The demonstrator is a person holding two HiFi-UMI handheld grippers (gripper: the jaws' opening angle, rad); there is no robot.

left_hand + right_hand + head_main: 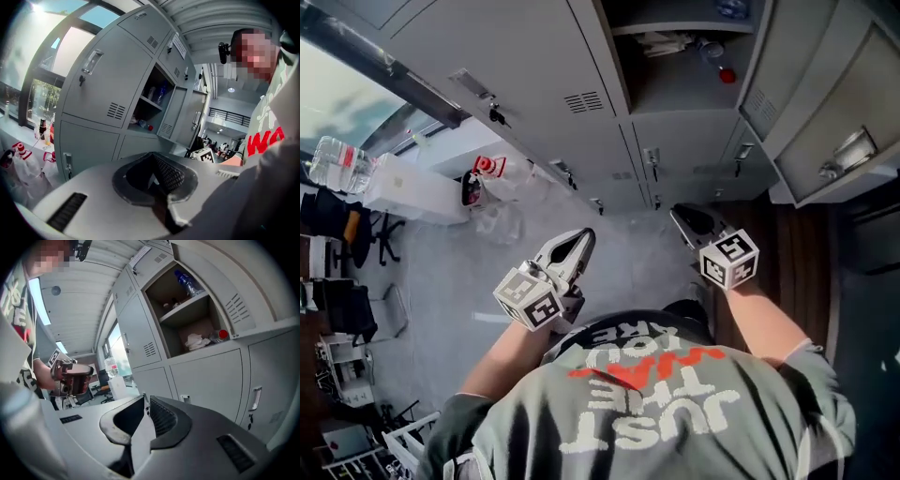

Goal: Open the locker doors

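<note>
Locker doors (534, 84) are filling the wall ahead of both grippers, most of them sitting closed. One compartment (675, 56) is standing open, above and ahead of the right gripper (680, 214). Its door (834, 112) is hanging swung out to that gripper's right, with the handle (851, 150) facing outward. Inside, a red-capped bottle (220, 335) is lying on the lower shelf beside a crumpled white thing (194, 341), and a blue-capped bottle (187, 282) is lying on the shelf above.

In the right gripper view the jaws are sitting almost together, with only a thin slit between the ribbed pads and nothing in it. They are pointing at a closed lower door (211, 380) just under the open compartment. A second closed door with a handle (254, 399) is standing to the right of the jaws.

The left gripper (584, 236) is hovering to the left of the right one, well apart from it, and is touching no door. Its jaws are meeting at the tips and holding nothing. Ahead and up to its left a tall closed door (98, 89) is showing a handle and a keyhole (the open compartment is lying further right, past this door). Down to its left a plastic bag (492, 211) is lying on the floor against the lockers.
</note>
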